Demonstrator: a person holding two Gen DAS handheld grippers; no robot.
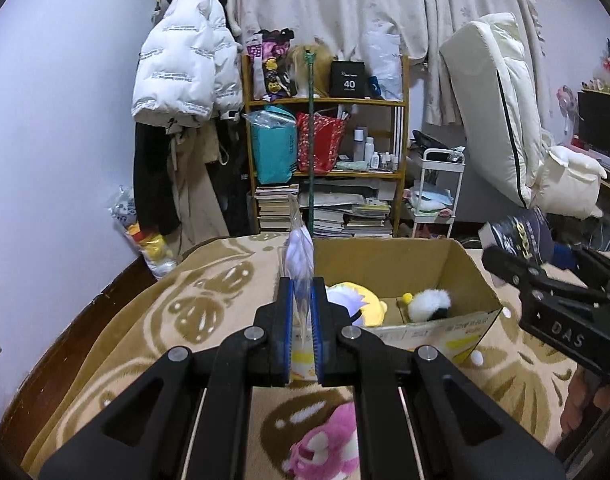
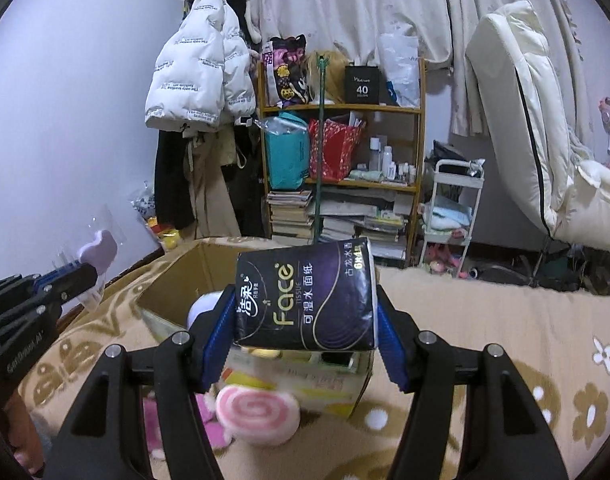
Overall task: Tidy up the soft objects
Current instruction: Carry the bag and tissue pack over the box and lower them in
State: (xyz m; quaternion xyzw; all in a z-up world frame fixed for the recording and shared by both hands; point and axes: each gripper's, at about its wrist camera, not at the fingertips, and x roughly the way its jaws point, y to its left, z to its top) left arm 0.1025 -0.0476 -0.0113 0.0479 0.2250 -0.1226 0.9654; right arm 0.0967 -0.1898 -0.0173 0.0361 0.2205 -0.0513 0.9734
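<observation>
My left gripper (image 1: 302, 312) is shut on a clear plastic bag (image 1: 299, 256) with a soft lilac item inside; it also shows in the right wrist view (image 2: 99, 250). It hangs over the left edge of the open cardboard box (image 1: 461, 280). Inside the box lie a yellow-and-white plush (image 1: 359, 300) and a black-and-white plush (image 1: 429, 304). My right gripper (image 2: 305, 320) is shut on a dark tissue pack (image 2: 305, 296) and holds it above the box (image 2: 177, 276). The right gripper (image 1: 505, 264) also shows at the box's right side in the left wrist view.
A pink plush (image 1: 325, 448) and a pink-and-white swirl cushion (image 2: 257, 412) lie on the patterned blanket (image 2: 505, 340) in front of the box. A wooden shelf (image 1: 325, 140), hanging coats (image 1: 185, 80), a white trolley (image 2: 453, 208) and a leaning mattress (image 2: 525, 120) stand behind the bed.
</observation>
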